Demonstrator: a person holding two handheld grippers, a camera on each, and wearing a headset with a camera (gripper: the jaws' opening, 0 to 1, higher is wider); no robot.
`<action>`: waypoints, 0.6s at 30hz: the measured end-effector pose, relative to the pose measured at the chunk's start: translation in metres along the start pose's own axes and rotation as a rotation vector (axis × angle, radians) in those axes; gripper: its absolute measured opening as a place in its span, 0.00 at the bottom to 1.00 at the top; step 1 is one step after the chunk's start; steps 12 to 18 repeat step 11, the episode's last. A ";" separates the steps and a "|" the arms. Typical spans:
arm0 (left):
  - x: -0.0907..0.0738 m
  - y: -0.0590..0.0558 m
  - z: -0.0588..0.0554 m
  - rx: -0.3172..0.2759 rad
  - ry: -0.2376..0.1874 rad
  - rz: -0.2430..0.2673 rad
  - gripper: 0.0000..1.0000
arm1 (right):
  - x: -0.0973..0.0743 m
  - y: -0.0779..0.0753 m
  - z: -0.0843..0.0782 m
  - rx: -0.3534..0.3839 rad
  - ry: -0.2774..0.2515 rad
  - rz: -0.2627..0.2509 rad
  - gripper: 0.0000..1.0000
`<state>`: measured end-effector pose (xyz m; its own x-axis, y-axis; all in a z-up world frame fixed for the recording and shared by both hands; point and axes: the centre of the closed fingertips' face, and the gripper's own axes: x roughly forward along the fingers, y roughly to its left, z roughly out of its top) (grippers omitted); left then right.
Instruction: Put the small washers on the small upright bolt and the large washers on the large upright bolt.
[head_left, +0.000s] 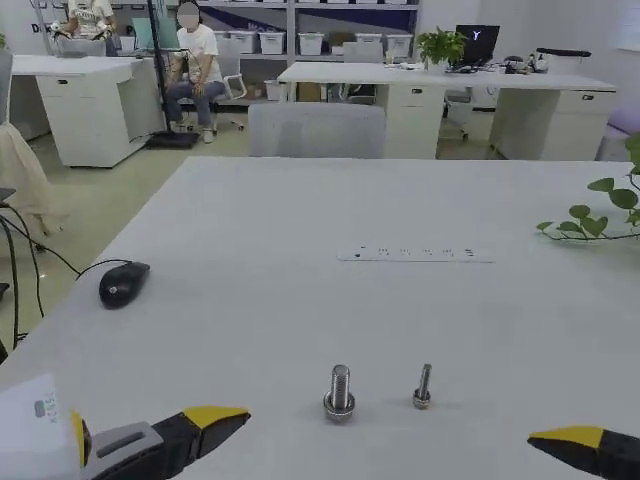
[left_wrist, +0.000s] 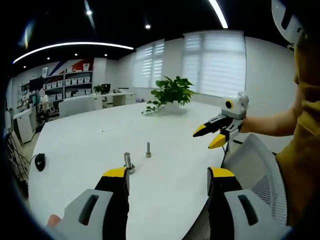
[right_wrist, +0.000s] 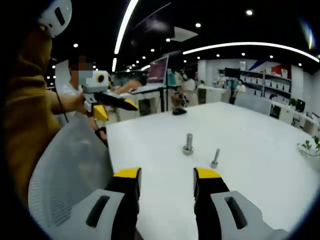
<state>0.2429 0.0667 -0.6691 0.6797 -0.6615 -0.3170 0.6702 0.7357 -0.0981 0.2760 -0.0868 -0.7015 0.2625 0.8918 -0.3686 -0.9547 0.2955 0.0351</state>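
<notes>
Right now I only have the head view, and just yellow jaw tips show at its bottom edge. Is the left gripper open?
Observer: Yes, the left gripper is open, with nothing between its jaws.
Operator: And the right one?
Observer: The right gripper is open as well, and empty.
Operator: Anything close to me on the near side?
Observer: A grey mesh chair back stands right against the near edge of the table.

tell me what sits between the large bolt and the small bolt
Nothing: the head view shows bare table between the large bolt and the small bolt.
</notes>
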 end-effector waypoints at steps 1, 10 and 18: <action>0.001 -0.003 -0.001 -0.007 0.003 -0.013 0.62 | 0.000 0.004 -0.002 0.010 0.003 0.006 0.43; 0.000 -0.002 -0.008 -0.023 0.017 0.023 0.62 | -0.003 -0.005 0.007 0.024 -0.061 -0.042 0.44; -0.002 -0.001 -0.007 -0.030 0.010 0.029 0.62 | -0.005 -0.008 0.009 0.032 -0.071 -0.048 0.44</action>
